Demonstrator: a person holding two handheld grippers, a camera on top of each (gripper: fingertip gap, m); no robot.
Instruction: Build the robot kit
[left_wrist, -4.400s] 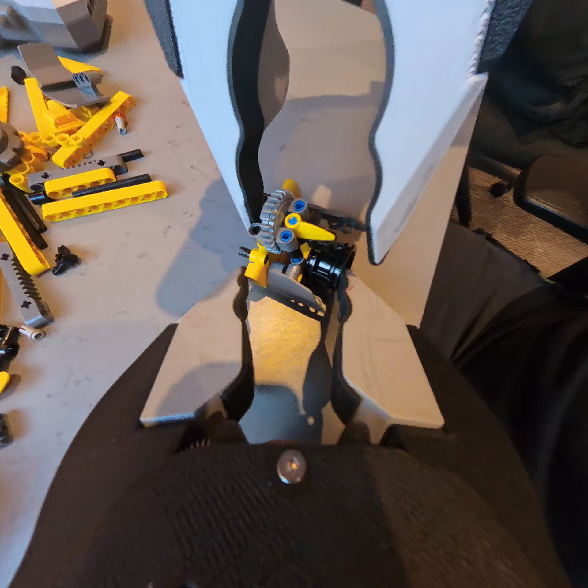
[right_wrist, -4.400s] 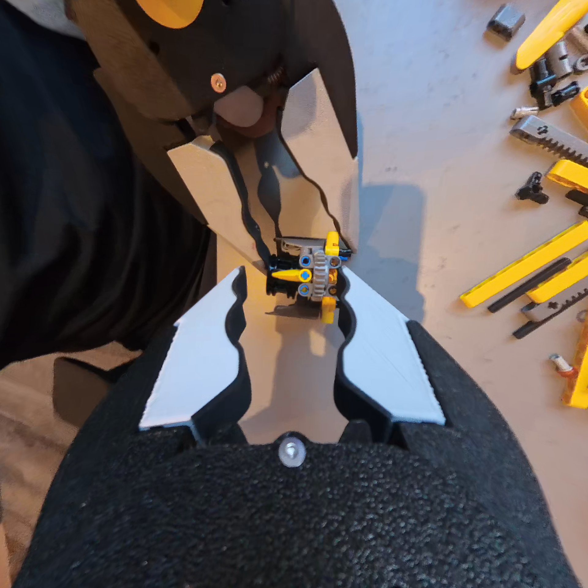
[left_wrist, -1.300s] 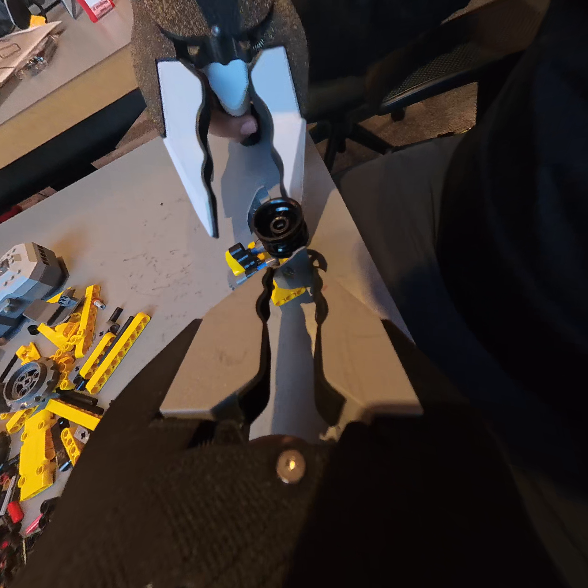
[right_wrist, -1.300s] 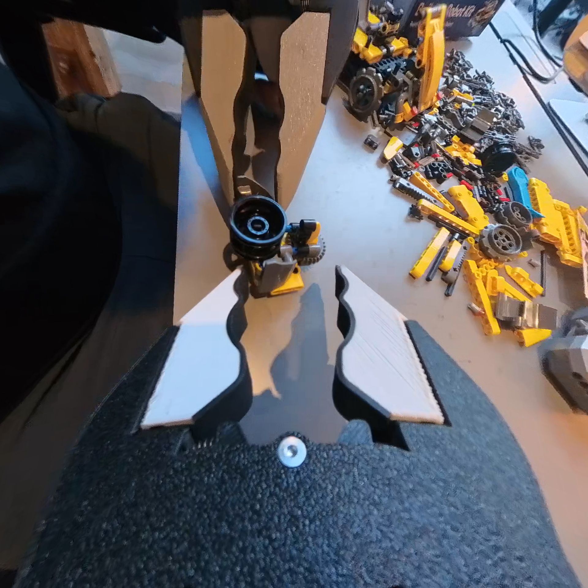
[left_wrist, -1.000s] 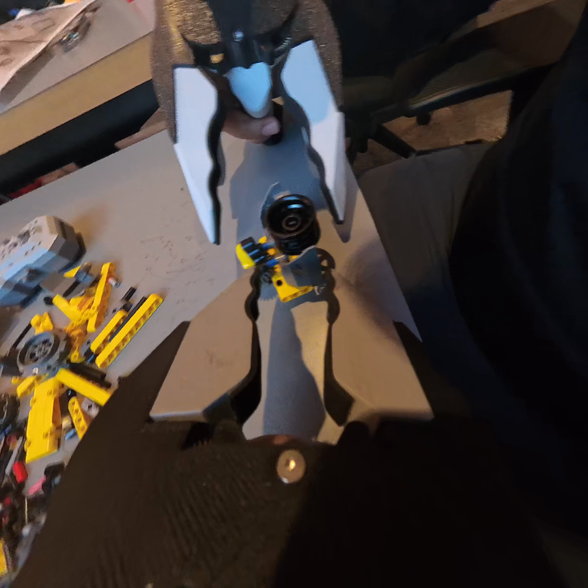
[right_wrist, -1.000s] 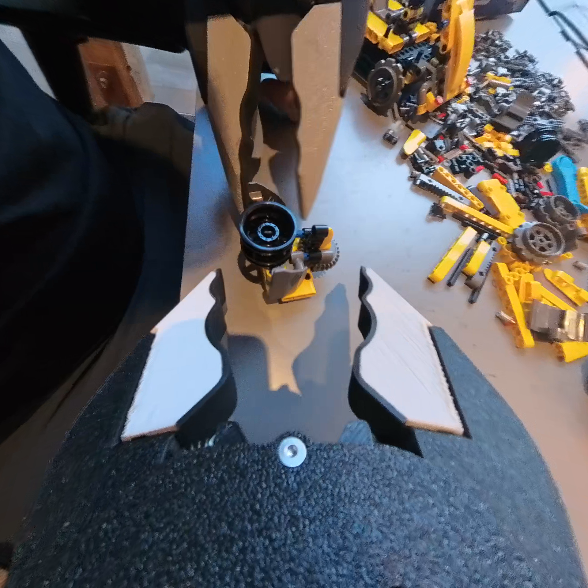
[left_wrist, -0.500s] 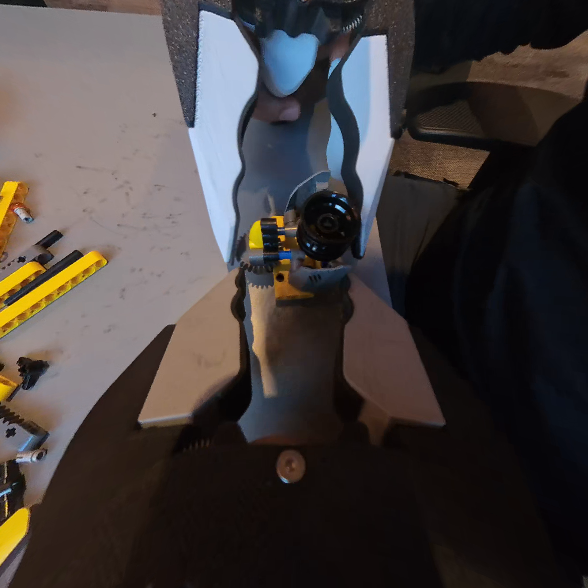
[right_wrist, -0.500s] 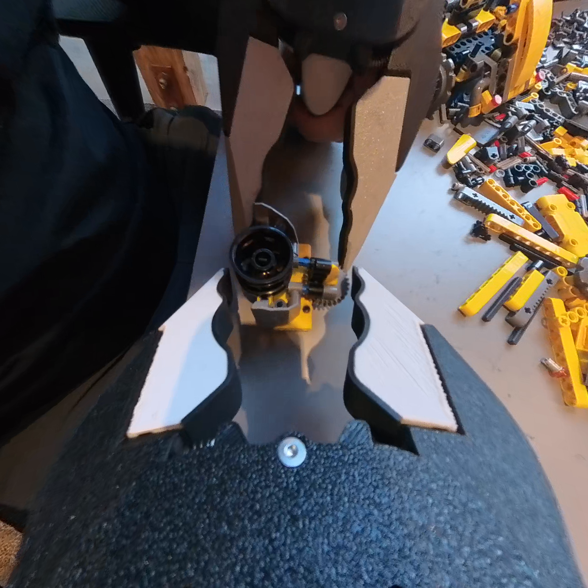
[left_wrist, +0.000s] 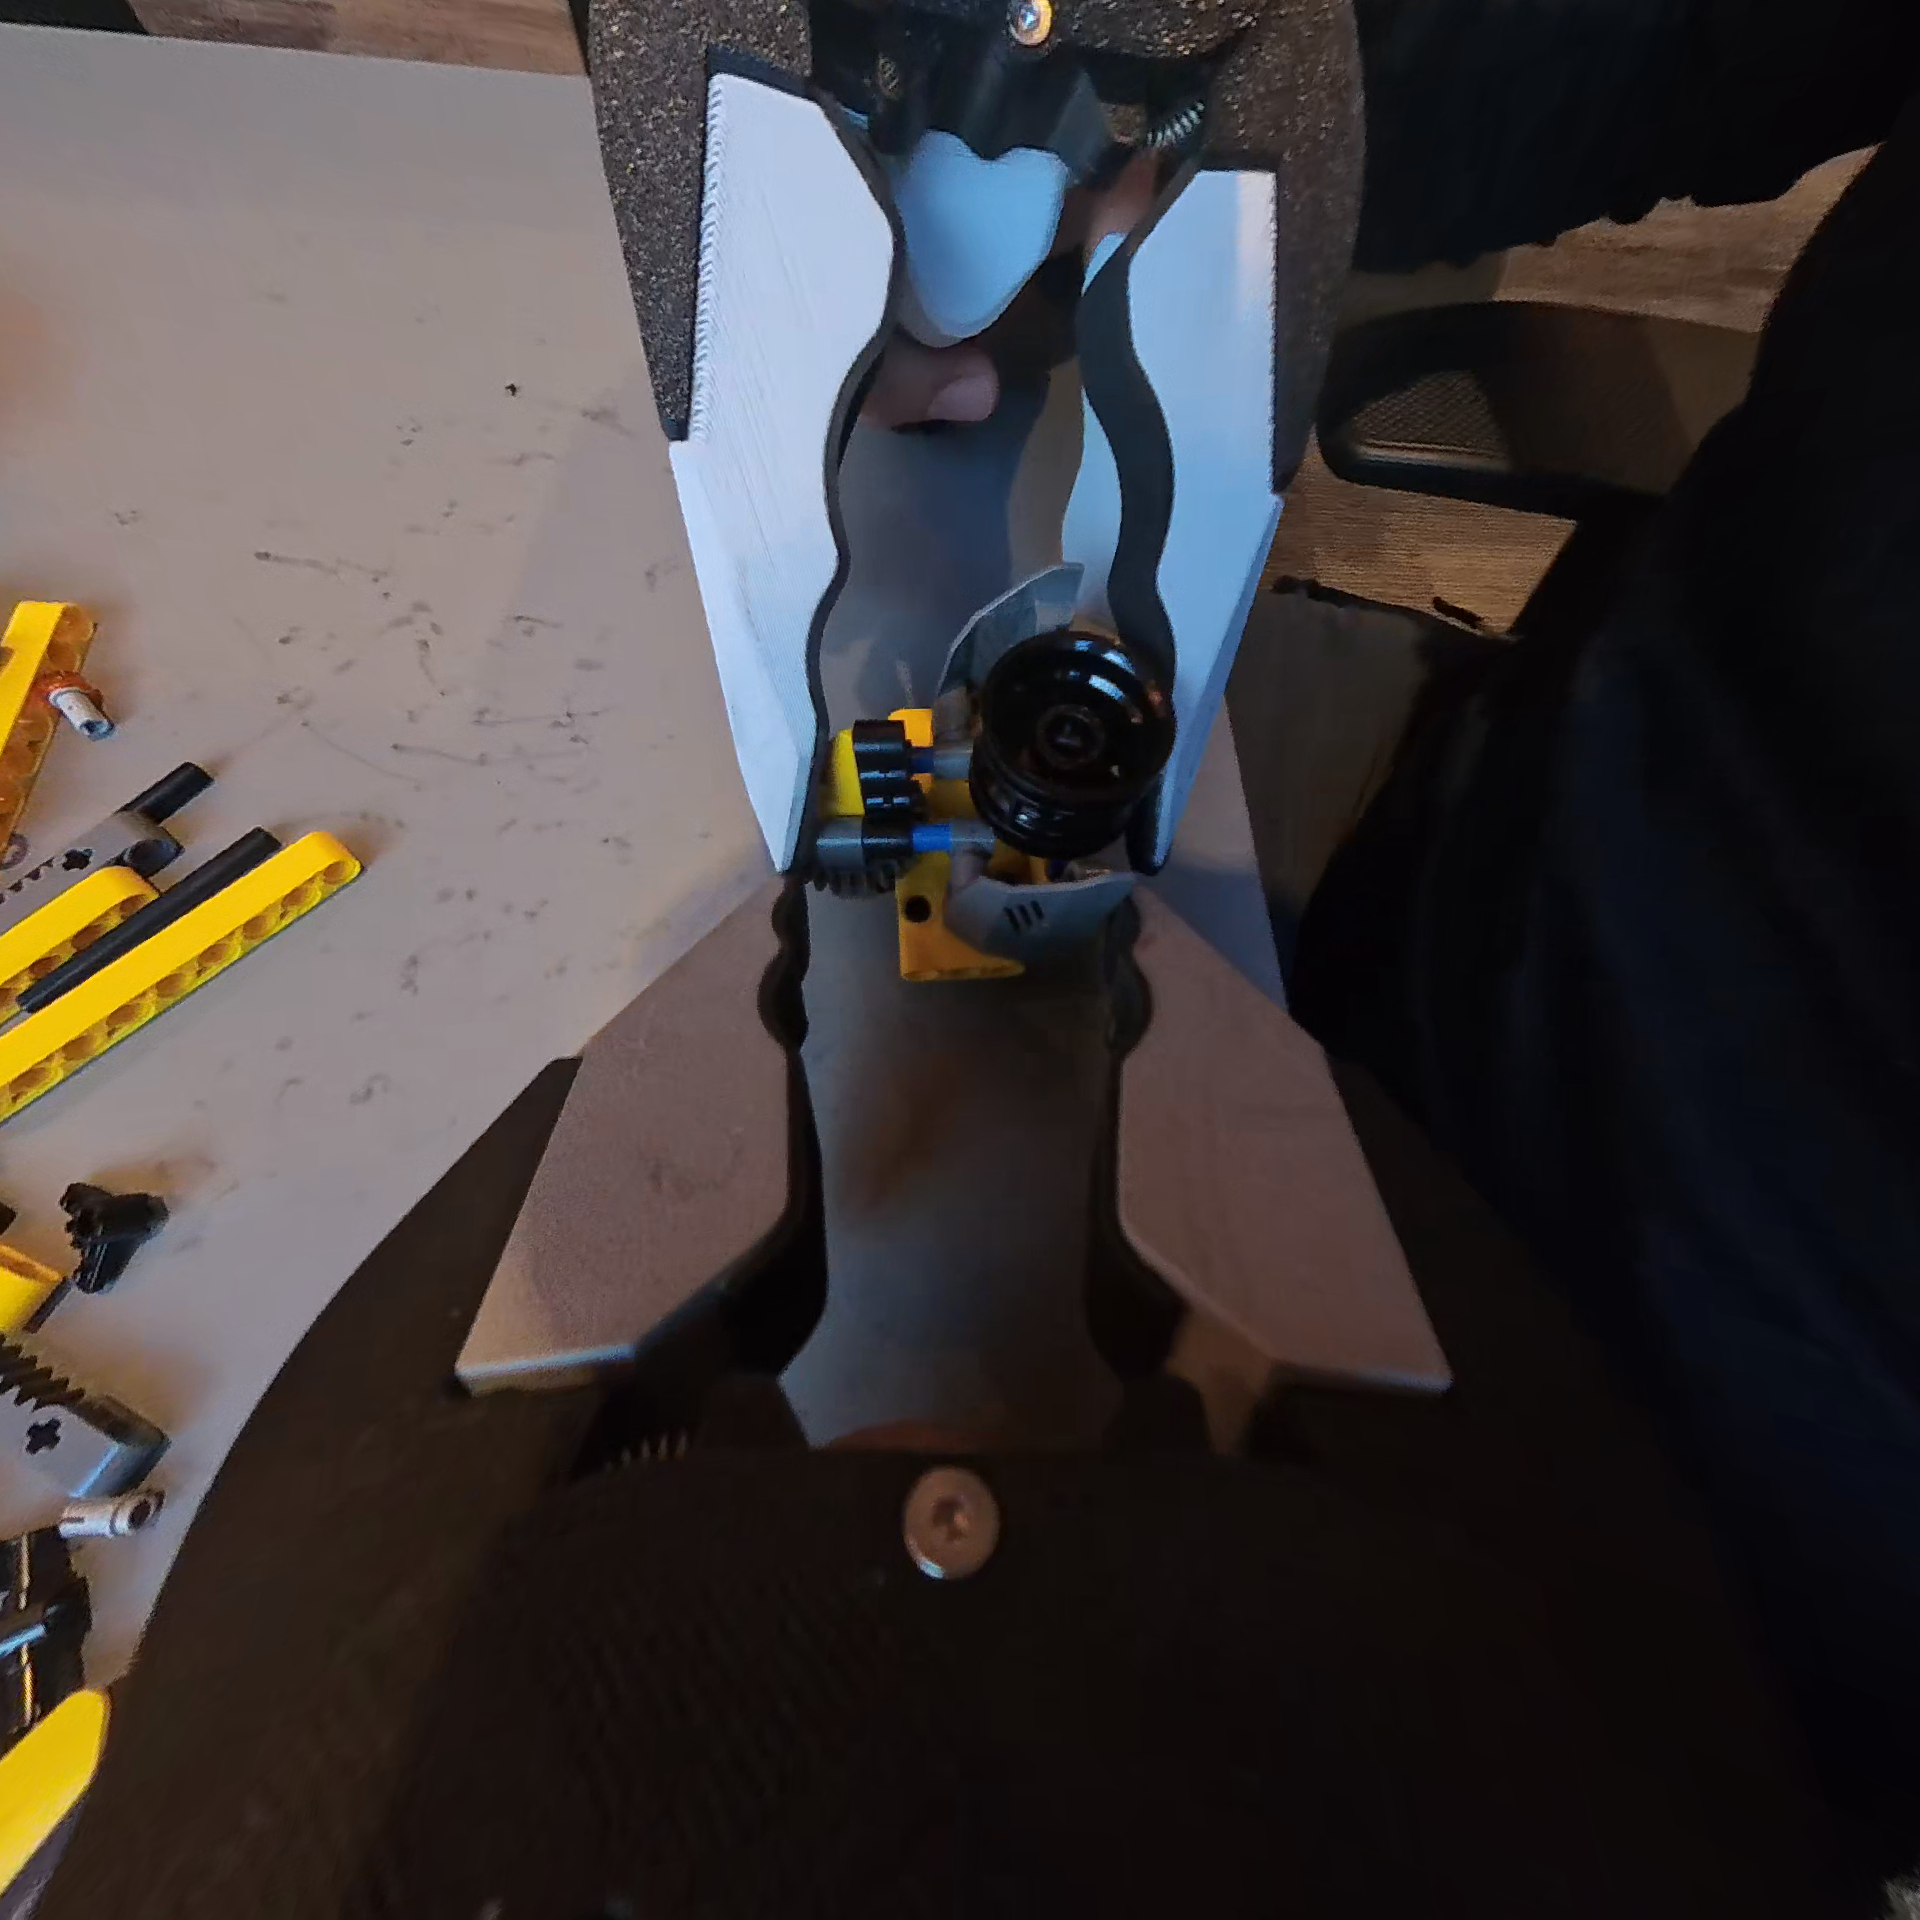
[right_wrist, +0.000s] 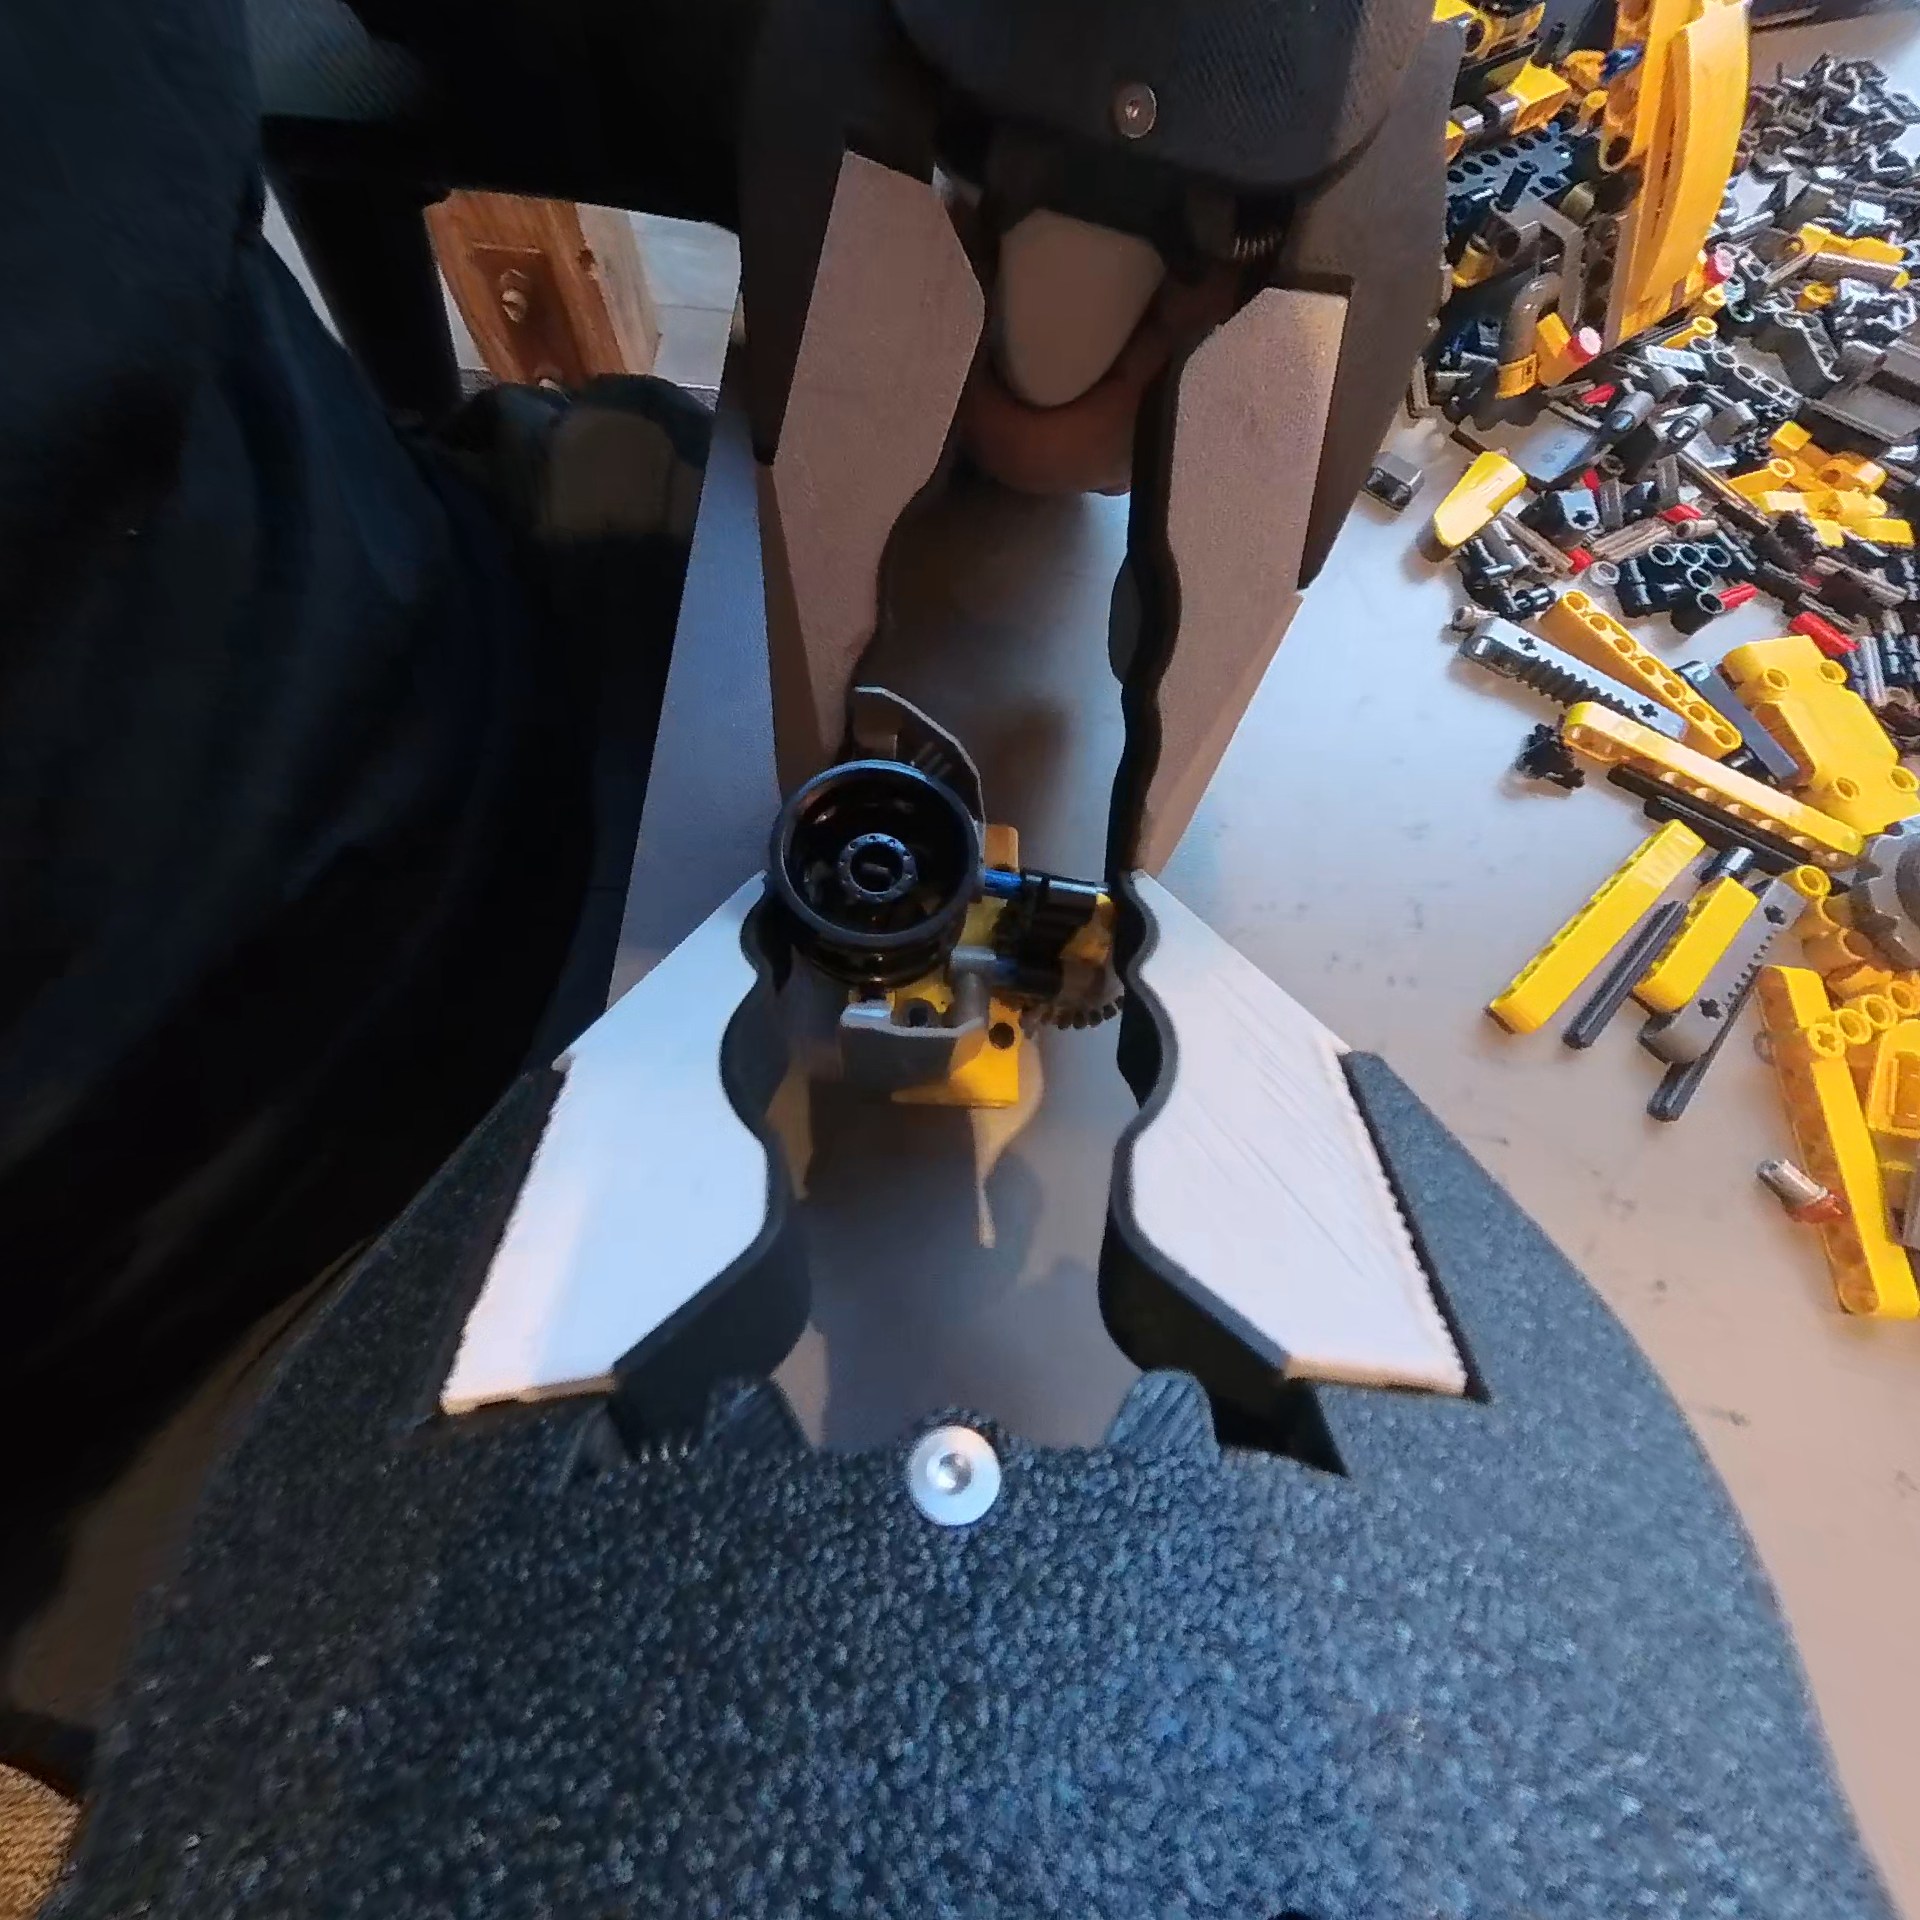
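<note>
A small brick assembly, with a black wheel (left_wrist: 1070, 748), a grey curved fender, yellow blocks and a grey gear, sits between both grippers near the table's corner; the wheel (right_wrist: 883, 883) shows in the right wrist view too. My right gripper (right_wrist: 940, 914) is shut on it: one finger presses the wheel, the other the yellow and black side. It comes in from the top of the left wrist view (left_wrist: 977, 862). My left gripper (left_wrist: 956, 925) faces it tip to tip, jaws wide, tips just at the fender and gear. It enters the right wrist view from above (right_wrist: 977, 810).
The grey table (left_wrist: 364, 468) ends just right of the grippers, with a person's dark clothing (left_wrist: 1662, 935) and a chair (left_wrist: 1455, 416) beyond. Yellow beams (left_wrist: 177, 935) and a toothed rack (left_wrist: 52, 1423) lie left. A large pile of loose parts (right_wrist: 1714, 520) lies farther along the table. The grippers are tip to tip, or close to it.
My left gripper let go of the fender and spread its jaws. My right gripper moved in from open and closed on the assembly's wheel and far side.
</note>
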